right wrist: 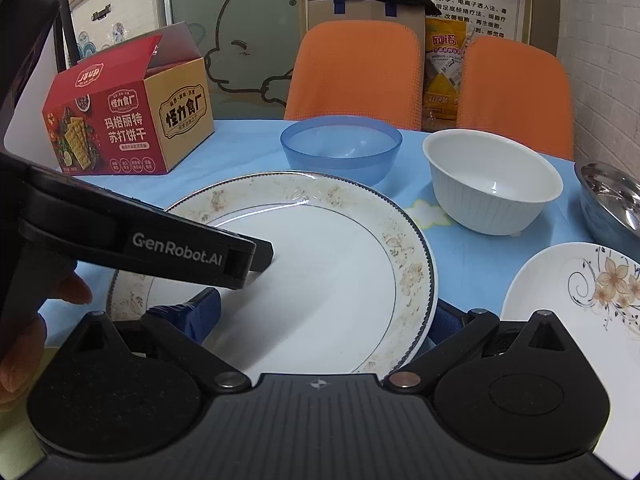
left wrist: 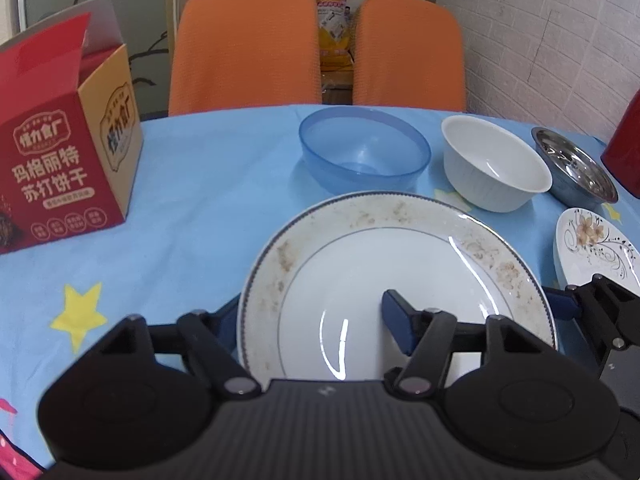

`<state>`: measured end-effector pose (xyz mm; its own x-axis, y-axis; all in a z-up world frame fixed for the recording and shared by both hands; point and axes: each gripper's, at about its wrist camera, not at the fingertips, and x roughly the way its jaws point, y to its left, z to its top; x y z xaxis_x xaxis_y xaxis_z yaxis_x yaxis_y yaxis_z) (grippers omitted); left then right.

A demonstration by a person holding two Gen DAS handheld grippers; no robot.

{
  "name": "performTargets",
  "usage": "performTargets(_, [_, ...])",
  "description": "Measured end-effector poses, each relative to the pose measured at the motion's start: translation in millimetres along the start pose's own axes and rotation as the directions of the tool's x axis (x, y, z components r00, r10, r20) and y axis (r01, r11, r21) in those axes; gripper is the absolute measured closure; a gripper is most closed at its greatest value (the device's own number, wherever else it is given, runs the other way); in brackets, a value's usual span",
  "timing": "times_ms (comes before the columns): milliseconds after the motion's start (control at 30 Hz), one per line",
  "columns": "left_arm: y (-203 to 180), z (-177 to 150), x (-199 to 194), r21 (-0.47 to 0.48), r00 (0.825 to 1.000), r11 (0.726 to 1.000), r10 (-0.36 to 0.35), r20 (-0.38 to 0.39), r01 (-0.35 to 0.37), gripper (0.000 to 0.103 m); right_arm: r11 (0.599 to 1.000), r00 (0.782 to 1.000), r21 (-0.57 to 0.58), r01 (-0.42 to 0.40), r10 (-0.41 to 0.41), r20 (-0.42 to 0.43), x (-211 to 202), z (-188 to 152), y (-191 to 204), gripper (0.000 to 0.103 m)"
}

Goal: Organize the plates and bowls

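We've got a round table with a light blue cloth [left wrist: 192, 200] dotted with yellow stars, brick-pattern wall on the right, posters at the back.

Left tongs [left wrist: 316, 328]: jaws spread wide, one blue pad [left wrist: 400, 326] sitting over the white middle of the big gold-rimmed plate [left wrist: 360, 248], the other pad down past the plate's left edge. So the plate rim runs between the fingers, but we can't tell if anything's actually pinched. Right tongs [right wrist: 320, 312]: also wide open, one blue finger [right wrist: 200, 308] over the same plate [right wrist: 328, 248], the other at its right rim. The plate looks tipped up toward the left side in the right wrist view, though we can't say what's carrying it. The left gripper's black body crosses that view too, with a bit of the person's hand [right wrist: 24, 320] behind it.

Counting outward: two plates total, the big one and a flower-print plate [right wrist: 568, 304] just to its right. Three bowls in a row behind them: blue plastic bowl [left wrist: 364, 148], white ribbed bowl [left wrist: 494, 164], steel bowl [left wrist: 576, 172]. All three look empty and upright.

Further out: one red cracker box [left wrist: 68, 168] on the left with its flap open, a red thing [left wrist: 624, 148] at the far right edge, two orange chairs [left wrist: 244, 48] behind the table, one yellow bag [left wrist: 334, 24] between them.
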<state>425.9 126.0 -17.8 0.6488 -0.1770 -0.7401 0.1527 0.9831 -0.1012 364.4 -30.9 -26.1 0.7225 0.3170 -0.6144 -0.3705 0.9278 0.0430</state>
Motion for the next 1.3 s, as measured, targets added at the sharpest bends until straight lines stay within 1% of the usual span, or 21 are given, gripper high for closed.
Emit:
performTargets(100, [-0.7, 0.5, -0.9, -0.020, 1.000, 1.000, 0.006, -0.013, -0.007, 0.040, 1.000, 1.000, 0.011, -0.001, 0.001, -0.007, 0.2, 2.1, 0.7, 0.012])
performTargets(233, [0.2, 3.6, -3.4, -0.042, 1.000, 0.999, 0.007, -0.023, -0.008, 0.040, 0.998, 1.000, 0.060, -0.012, 0.012, -0.003, -1.6, 6.5, -0.9, 0.012])
performTargets(467, [-4.4, 11.6, -31.1, -0.030, 0.999, 0.999, 0.020, 0.038, -0.019, 0.040, 0.998, 0.998, 0.057, -0.017, 0.014, 0.055, -23.0, 15.7, 2.1, 0.012])
performTargets(600, [-7.9, 4.6, -58.4, -0.027, 0.998, 1.000, 0.012, 0.066, -0.010, 0.040, 0.997, 0.996, 0.067, -0.023, 0.017, 0.085, -46.1, 17.0, 7.3, 0.012])
performTargets(700, [-10.6, -10.1, -84.5, -0.026, 0.996, 1.000, 0.009, 0.085, -0.007, 0.040, 0.998, 0.995, 0.064, -0.027, 0.020, 0.102, -68.0, 11.7, 16.7, 0.012])
performTargets(800, [-13.9, -32.3, -111.1, -0.027, 0.995, 1.000, 0.014, 0.094, -0.012, 0.040, 0.998, 0.993, 0.059, -0.033, 0.026, 0.111, -92.6, -1.1, 30.7, 0.012])
performTargets(967, [-17.0, -80.3, -143.6, -0.040, 0.996, 0.999, 0.039, 0.081, -0.036, 0.040, 0.996, 0.994, 0.077, -0.049, 0.041, 0.099, -122.1, -30.8, 55.1, 0.012])
performTargets(1133, [-11.0, -119.9, -153.5, -0.073, 0.998, 0.996, 0.054, 0.043, -0.051, 0.040, 0.994, 0.996, 0.089, -0.066, 0.061, 0.059, -132.7, -60.4, 74.6, 0.012])
performTargets(1300, [-7.8, -138.0, -151.8, -0.091, 0.998, 0.994, 0.059, 0.022, -0.057, 0.040, 0.993, 0.997, 0.093, -0.075, 0.072, 0.035, -132.7, -76.8, 84.2, 0.012])
